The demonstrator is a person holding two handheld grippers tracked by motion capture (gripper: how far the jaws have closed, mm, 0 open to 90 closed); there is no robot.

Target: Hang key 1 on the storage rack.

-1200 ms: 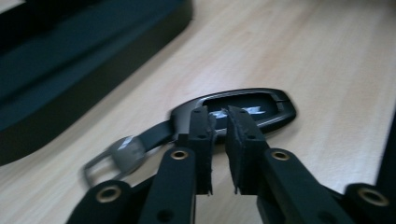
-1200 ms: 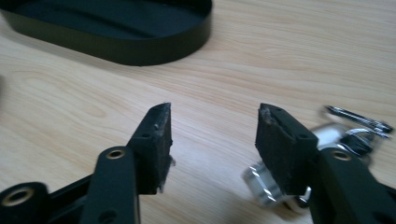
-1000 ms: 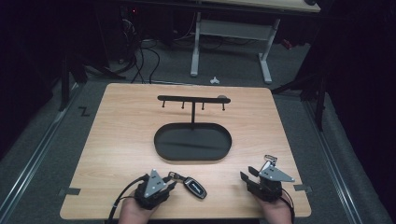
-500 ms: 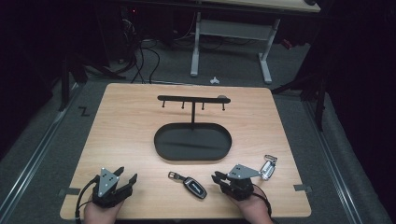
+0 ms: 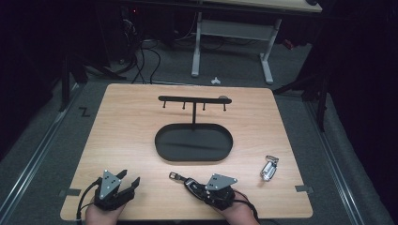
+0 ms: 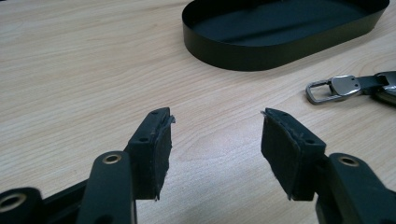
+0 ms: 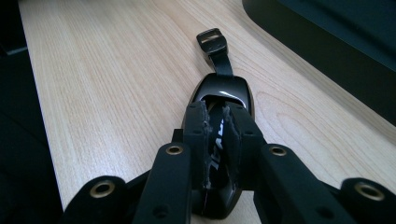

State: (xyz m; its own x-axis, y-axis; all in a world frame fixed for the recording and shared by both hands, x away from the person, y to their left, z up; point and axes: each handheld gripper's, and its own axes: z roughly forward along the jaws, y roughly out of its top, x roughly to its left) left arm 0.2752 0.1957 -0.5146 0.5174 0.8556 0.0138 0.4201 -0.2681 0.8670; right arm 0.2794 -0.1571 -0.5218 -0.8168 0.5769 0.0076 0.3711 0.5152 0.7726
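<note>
The high view was dim beyond the table (image 5: 141, 117), the floor and far corners sinking into near black, while the wood itself was evenly lit from overhead with short, soft shadows. That view looked soft and grainy. Both gripper views were brighter and sharper; a white glare streak sat on the glossy key fob (image 7: 223, 93), and the nearest jaw parts were blurred.

A tray (image 5: 193, 157) is set mid-table (image 5: 126, 122), with a hook rack (image 5: 194, 100) standing behind it. A key fob (image 5: 187, 182) is placed before the tray; a metal clip (image 5: 268, 168) is laid to its right
</note>
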